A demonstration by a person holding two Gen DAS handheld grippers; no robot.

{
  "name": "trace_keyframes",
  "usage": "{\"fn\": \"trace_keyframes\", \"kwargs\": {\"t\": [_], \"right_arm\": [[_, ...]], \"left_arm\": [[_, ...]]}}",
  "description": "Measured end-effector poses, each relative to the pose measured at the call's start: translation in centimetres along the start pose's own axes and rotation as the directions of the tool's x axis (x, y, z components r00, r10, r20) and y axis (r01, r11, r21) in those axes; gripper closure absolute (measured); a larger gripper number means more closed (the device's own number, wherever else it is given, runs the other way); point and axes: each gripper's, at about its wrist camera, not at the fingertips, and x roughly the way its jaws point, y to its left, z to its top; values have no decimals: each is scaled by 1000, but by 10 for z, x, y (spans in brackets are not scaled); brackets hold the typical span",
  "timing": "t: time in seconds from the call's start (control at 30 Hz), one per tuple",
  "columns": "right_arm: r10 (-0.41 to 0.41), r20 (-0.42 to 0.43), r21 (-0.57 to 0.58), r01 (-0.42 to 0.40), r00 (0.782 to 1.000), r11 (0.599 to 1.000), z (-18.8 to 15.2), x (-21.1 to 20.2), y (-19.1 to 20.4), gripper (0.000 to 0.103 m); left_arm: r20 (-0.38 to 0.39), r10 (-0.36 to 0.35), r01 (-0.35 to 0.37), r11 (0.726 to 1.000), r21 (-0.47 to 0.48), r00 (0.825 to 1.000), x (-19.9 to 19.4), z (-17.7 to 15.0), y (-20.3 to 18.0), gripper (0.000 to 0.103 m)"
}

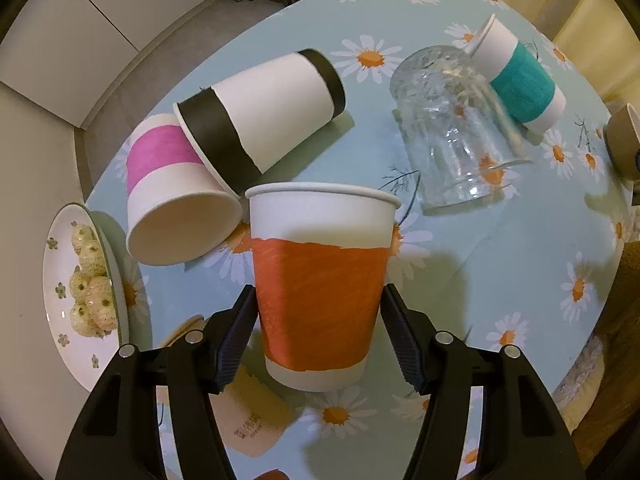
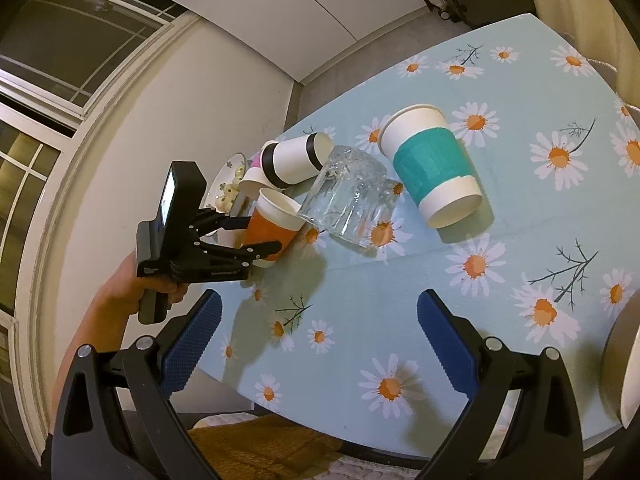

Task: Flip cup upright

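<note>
An orange-banded paper cup [image 1: 320, 292] stands upright, mouth up, between the fingers of my left gripper [image 1: 320, 308]. The jaws sit close on both sides of it; it looks gripped. It also shows in the right wrist view [image 2: 272, 224], with the left gripper [image 2: 256, 236] around it. A black-banded cup [image 1: 260, 116], a pink-banded cup [image 1: 176, 192], a teal-banded cup [image 1: 520, 80] and a clear glass [image 1: 456, 128] lie on their sides. My right gripper [image 2: 320, 320] is open and empty above the near table edge.
The table carries a light-blue daisy cloth [image 2: 500, 320]. A plate of pale fruit [image 1: 80, 280] sits at its left edge. A brown tape roll [image 1: 624, 140] is at the right. A tan card [image 1: 252, 416] lies under the left gripper.
</note>
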Motion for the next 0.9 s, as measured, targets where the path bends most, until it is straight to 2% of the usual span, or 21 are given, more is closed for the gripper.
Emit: {"fn": "trace_keyframes", "kwargs": {"t": [0.1, 0.23, 0.37, 0.43, 0.57, 0.6, 0.73, 0.83, 0.9], "right_arm": [[19, -5, -2, -19, 1000, 1000, 0, -2, 1, 5], [39, -11, 7, -39, 999, 999, -2, -7, 1, 5], [72, -26, 26, -72, 997, 997, -6, -10, -2, 5], [100, -35, 51, -98, 994, 994, -8, -10, -5, 5], [142, -51, 103, -136, 989, 985, -11, -10, -10, 5], [152, -64, 106, -145, 986, 984, -13, -8, -10, 5], [182, -108, 123, -169, 977, 978, -22, -1, -11, 5], [173, -123, 125, -157, 977, 980, -27, 4, -12, 5], [171, -134, 132, -154, 976, 979, -32, 6, -14, 5]], "left_arm": [[24, -6, 7, 1000, -28, 1000, -19, -2, -4, 42], [98, -62, 73, 991, -109, 993, -56, -16, 1, 42], [167, -90, 127, 966, -224, 982, -89, -33, -5, 42], [216, -109, 179, 923, -340, 970, -100, -47, -8, 42], [278, -163, 280, 842, -461, 947, -106, -70, -29, 42], [284, -167, 290, 827, -482, 944, -106, -73, -35, 42], [303, -194, 343, 735, -585, 933, -92, -89, -59, 42], [295, -186, 336, 709, -620, 937, -82, -94, -72, 42], [277, -149, 295, 725, -622, 949, -73, -97, -80, 42]]}}
